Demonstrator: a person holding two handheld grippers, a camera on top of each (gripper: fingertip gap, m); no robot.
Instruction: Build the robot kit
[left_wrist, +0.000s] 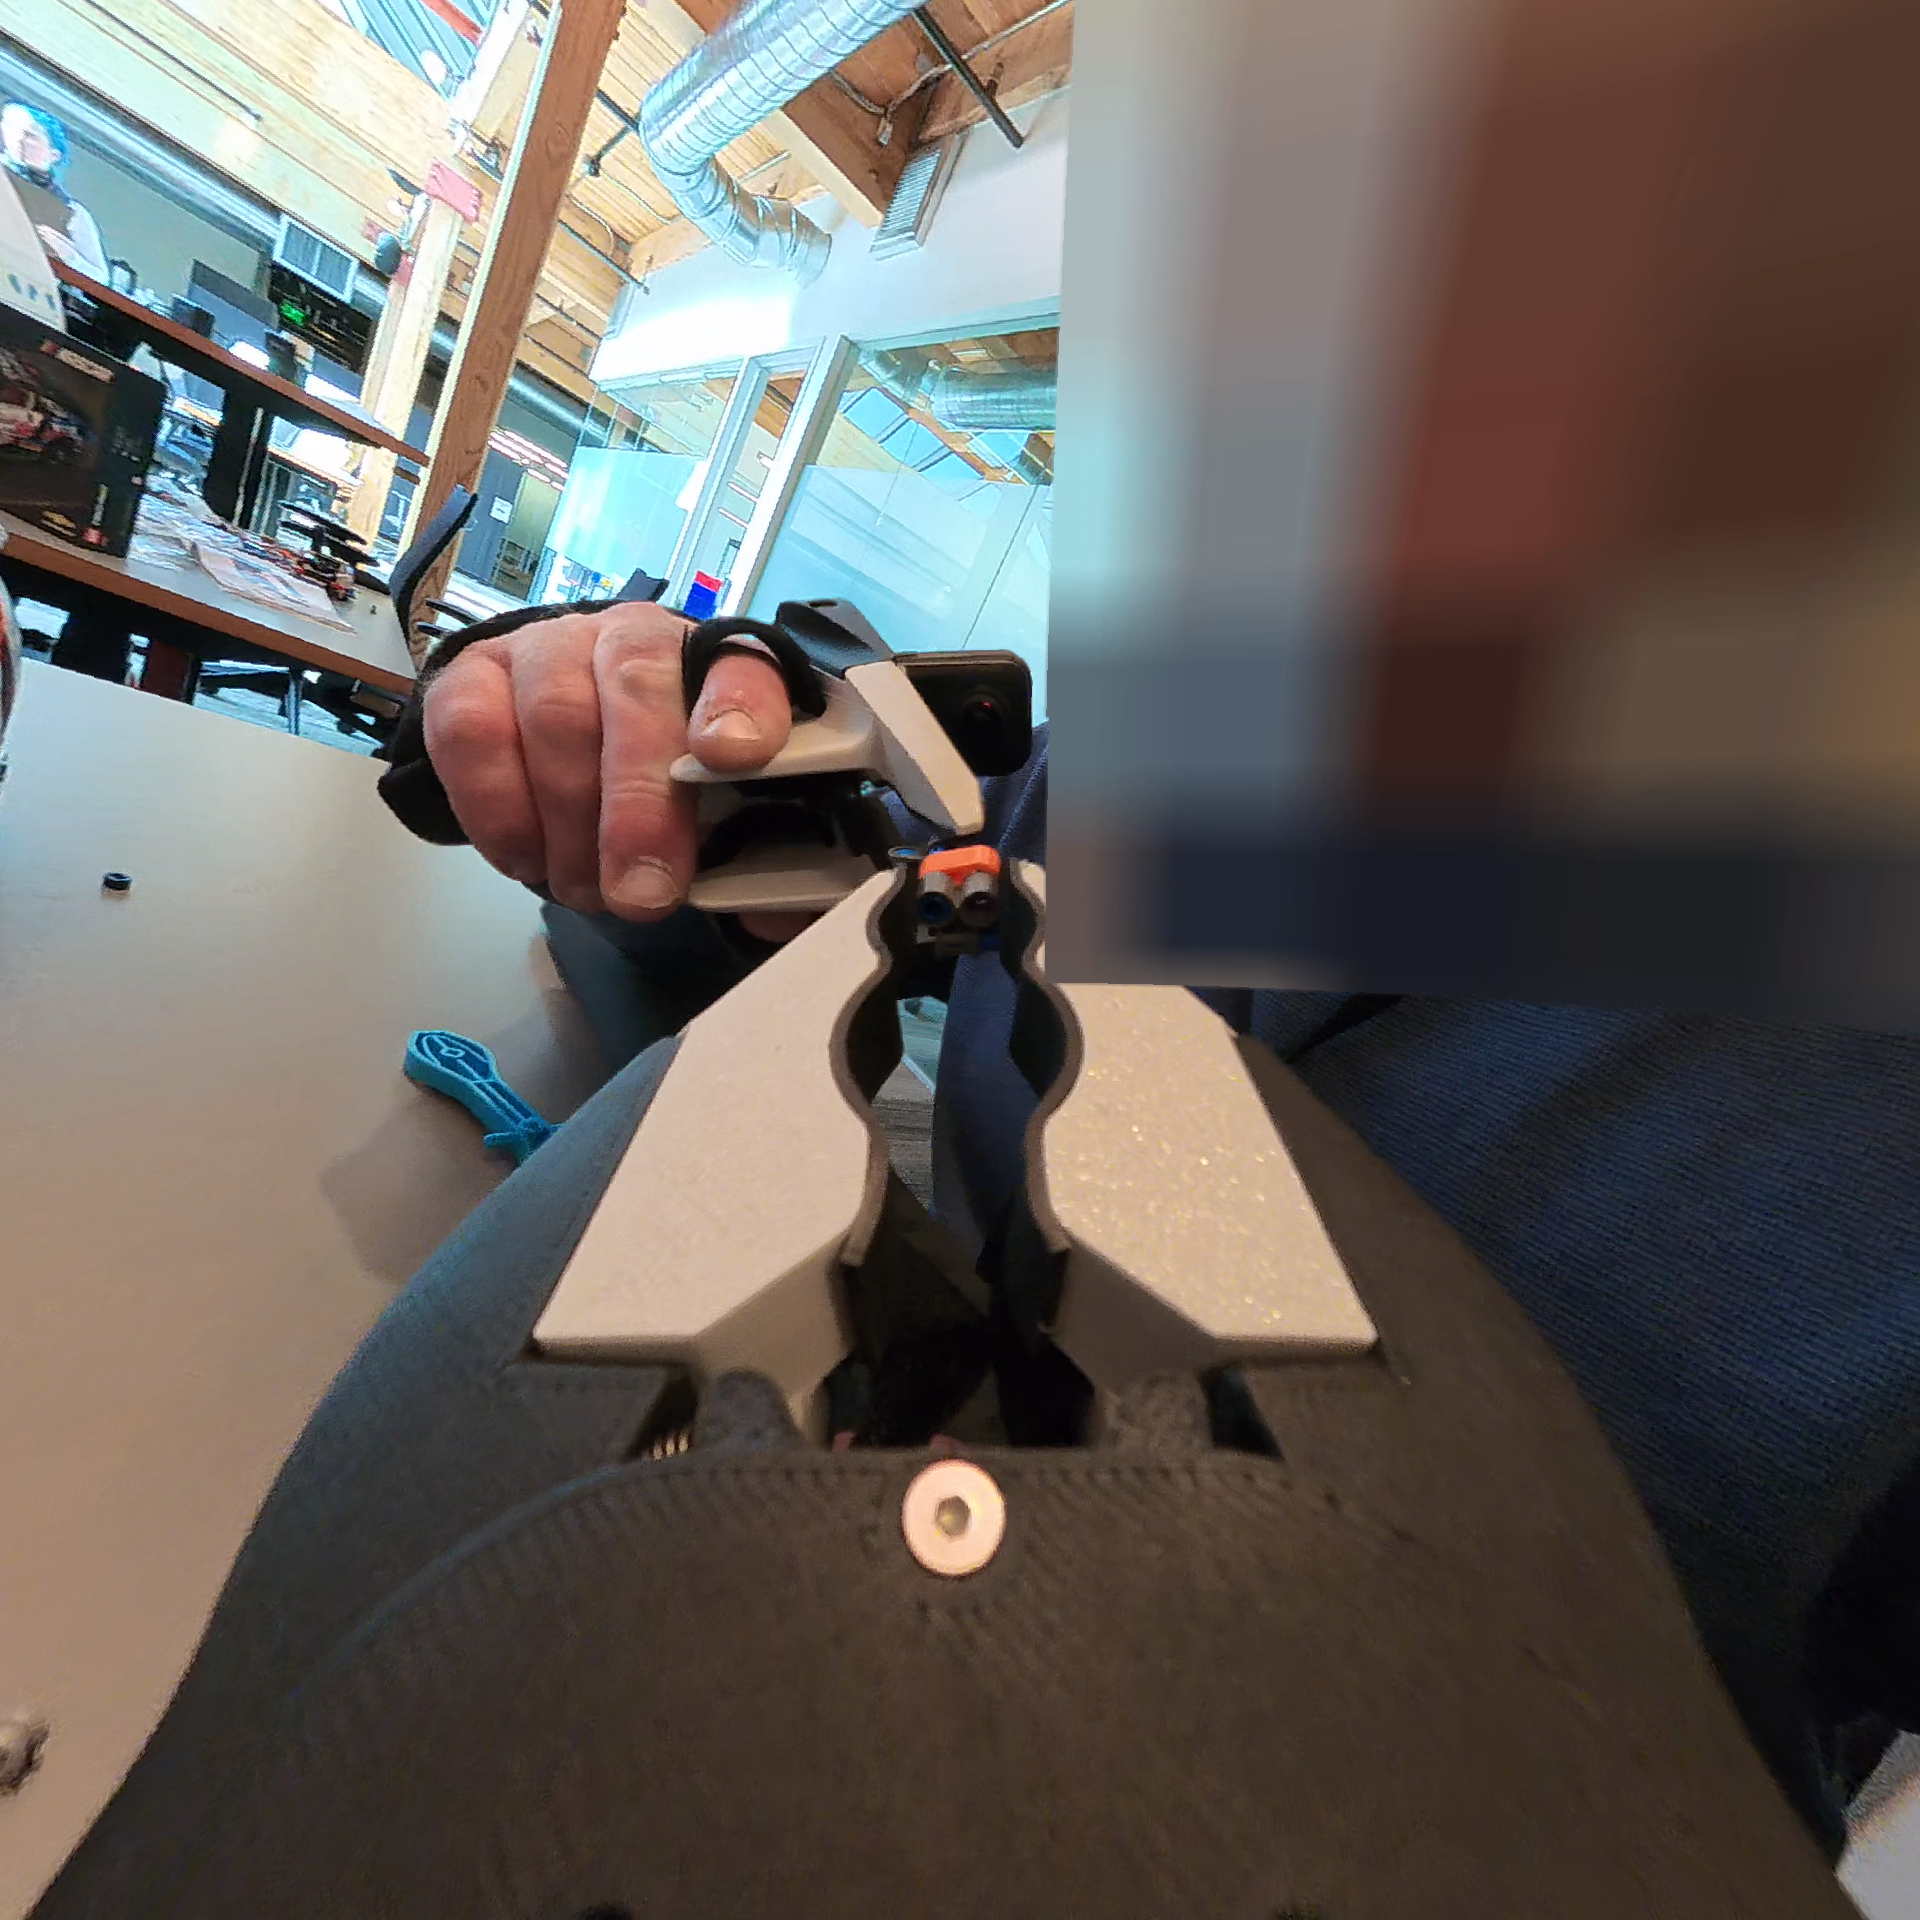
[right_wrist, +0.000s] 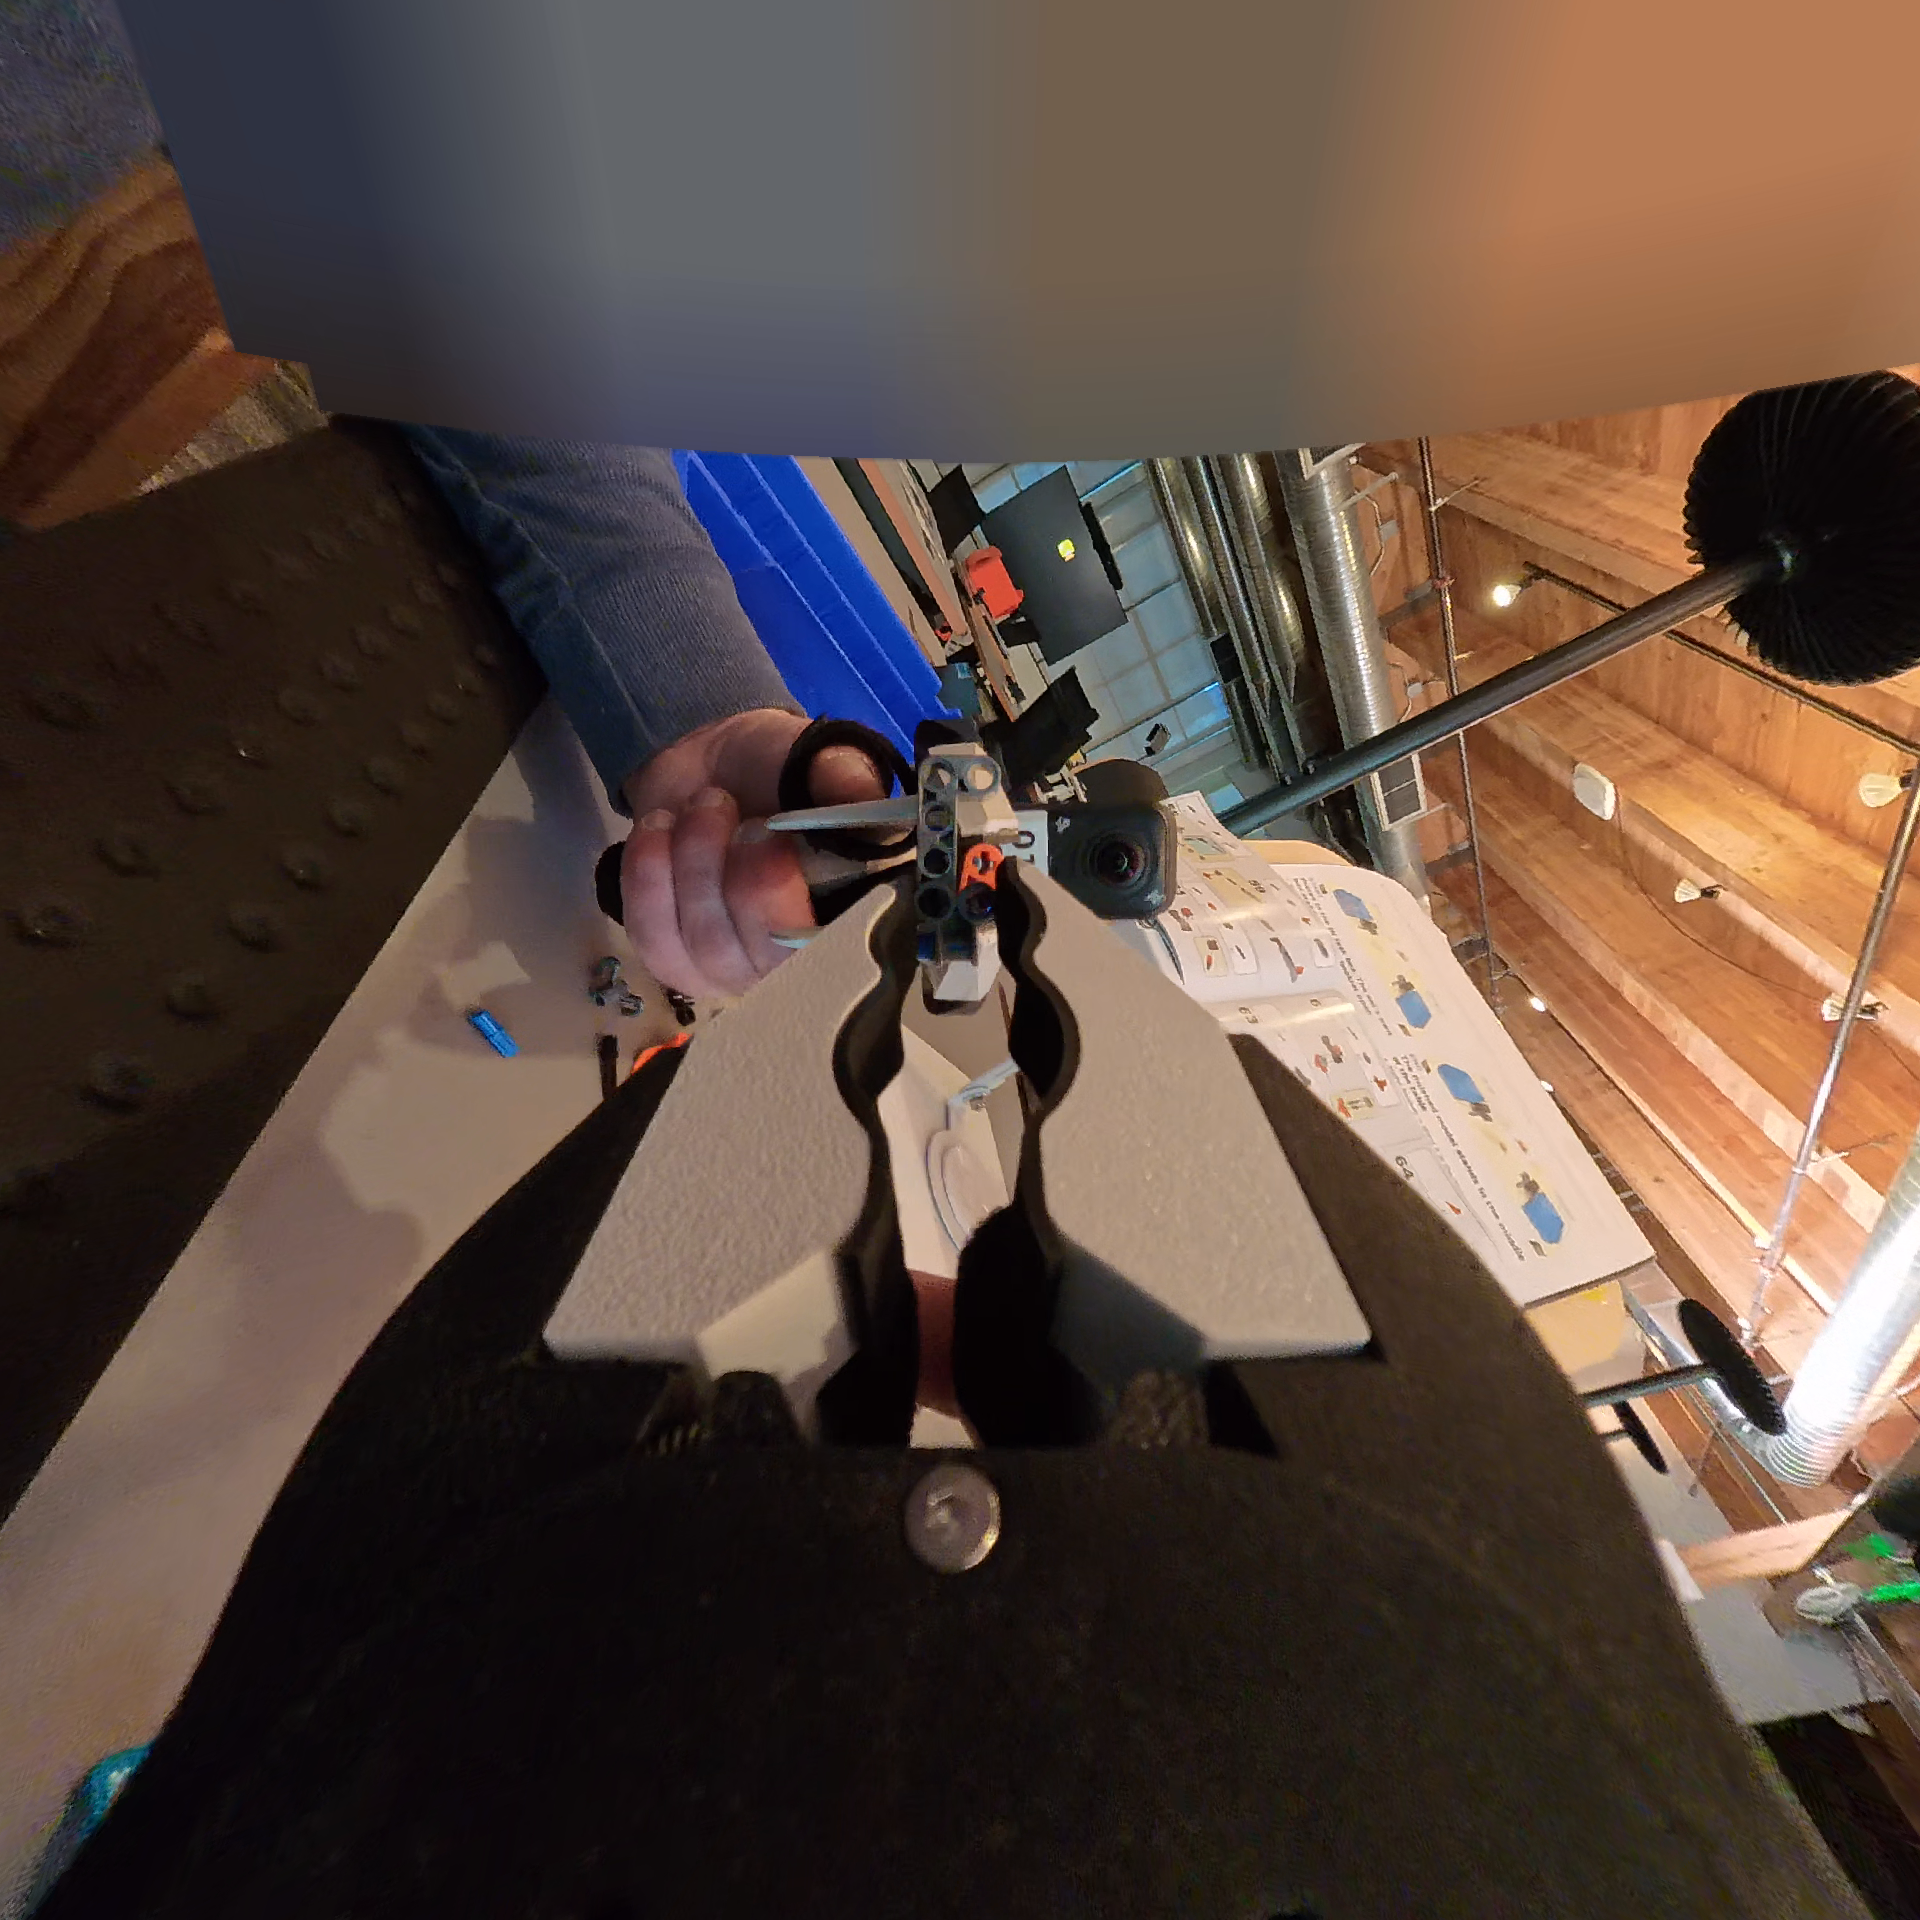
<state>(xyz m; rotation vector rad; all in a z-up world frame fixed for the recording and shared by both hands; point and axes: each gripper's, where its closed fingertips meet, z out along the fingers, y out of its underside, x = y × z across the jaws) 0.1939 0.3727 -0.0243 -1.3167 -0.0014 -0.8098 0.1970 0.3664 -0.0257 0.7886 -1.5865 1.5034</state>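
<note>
Both grey two-finger grippers, left (left_wrist: 958, 906) and right (right_wrist: 951, 914), clench one small grey, orange and blue brick assembly (right_wrist: 954, 871). A blue plastic tool (left_wrist: 473, 1091) lies on the white table (left_wrist: 208, 1039), left of the assembly.

A blue plastic wrench (left_wrist: 473, 1086) lies on the grey table (left_wrist: 208, 1039), an instruction booklet (right_wrist: 1382, 1060) nearby.

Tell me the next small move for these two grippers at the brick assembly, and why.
Probably hold the left gripper firm and press the right gripper slightly inward. Both look shut on the same small brick assembly, held above the table, and the orange piece sits at their meeting tips, perhaps not fully seated.
</note>
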